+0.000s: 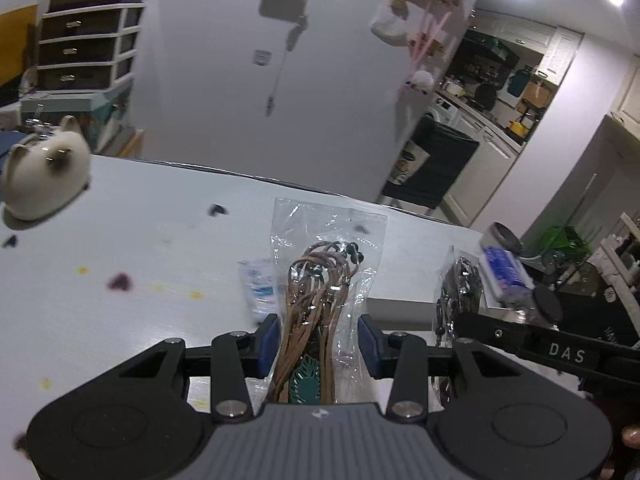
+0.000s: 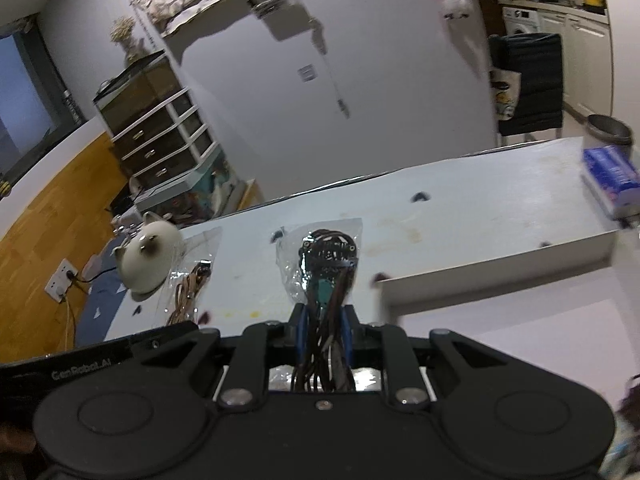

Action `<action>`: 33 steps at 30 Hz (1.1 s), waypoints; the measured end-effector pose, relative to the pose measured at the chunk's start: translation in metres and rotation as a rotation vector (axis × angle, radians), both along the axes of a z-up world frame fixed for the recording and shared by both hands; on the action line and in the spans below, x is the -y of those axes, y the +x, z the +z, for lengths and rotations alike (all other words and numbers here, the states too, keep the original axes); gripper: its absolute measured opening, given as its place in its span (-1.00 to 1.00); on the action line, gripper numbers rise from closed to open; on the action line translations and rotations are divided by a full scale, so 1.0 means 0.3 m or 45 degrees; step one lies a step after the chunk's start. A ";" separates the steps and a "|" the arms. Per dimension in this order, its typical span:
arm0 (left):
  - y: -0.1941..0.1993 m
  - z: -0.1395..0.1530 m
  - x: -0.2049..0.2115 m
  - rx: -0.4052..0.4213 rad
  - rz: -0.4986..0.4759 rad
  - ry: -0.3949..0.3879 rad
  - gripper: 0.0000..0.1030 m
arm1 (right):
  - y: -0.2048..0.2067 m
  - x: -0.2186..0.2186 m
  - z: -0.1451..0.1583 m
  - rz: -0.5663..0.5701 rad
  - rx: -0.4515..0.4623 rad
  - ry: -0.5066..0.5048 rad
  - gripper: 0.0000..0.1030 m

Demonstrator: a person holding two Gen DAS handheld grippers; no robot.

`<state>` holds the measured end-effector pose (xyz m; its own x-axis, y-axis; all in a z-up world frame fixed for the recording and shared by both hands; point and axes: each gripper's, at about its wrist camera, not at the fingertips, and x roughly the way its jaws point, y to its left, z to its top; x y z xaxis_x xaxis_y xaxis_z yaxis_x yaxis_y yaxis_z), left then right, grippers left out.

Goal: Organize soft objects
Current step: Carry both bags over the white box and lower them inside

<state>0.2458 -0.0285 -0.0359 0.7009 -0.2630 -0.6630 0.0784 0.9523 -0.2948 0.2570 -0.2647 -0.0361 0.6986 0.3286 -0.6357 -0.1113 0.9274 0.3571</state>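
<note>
In the left wrist view a clear bag of brown cords (image 1: 324, 280) stands between the blue pads of my left gripper (image 1: 319, 344), whose jaws stand wide and do not pinch the bag. In the right wrist view my right gripper (image 2: 325, 332) is shut on a clear bag of dark cords (image 2: 326, 256) and holds it above the white table (image 2: 460, 208). The dark bag (image 1: 460, 288) also shows at the right in the left wrist view. The brown bag (image 2: 190, 280) shows at the left in the right wrist view.
A white cat-shaped figure (image 1: 44, 176) sits at the table's far left corner, also in the right wrist view (image 2: 148, 256). A blue tissue pack (image 2: 610, 180) lies at the far right edge. A white box (image 1: 400, 312) sits near the grippers. Small dark and yellow spots dot the table.
</note>
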 end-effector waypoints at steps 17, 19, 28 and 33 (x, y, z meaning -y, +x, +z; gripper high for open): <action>0.070 -0.074 0.555 -0.110 -0.037 -0.135 -0.16 | 0.042 0.568 -0.051 -0.045 -0.014 -0.057 -0.64; 0.082 -0.094 0.605 -0.127 -0.039 -0.154 -0.17 | 0.057 0.615 -0.064 -0.047 -0.029 -0.061 -0.64; 0.177 -0.206 0.789 -0.249 -0.050 -0.210 -0.17 | 0.128 0.758 -0.155 -0.025 -0.125 -0.101 -0.64; 0.232 -0.284 0.836 -0.346 -0.011 -0.305 -0.17 | 0.168 0.793 -0.210 -0.001 -0.179 -0.140 -0.63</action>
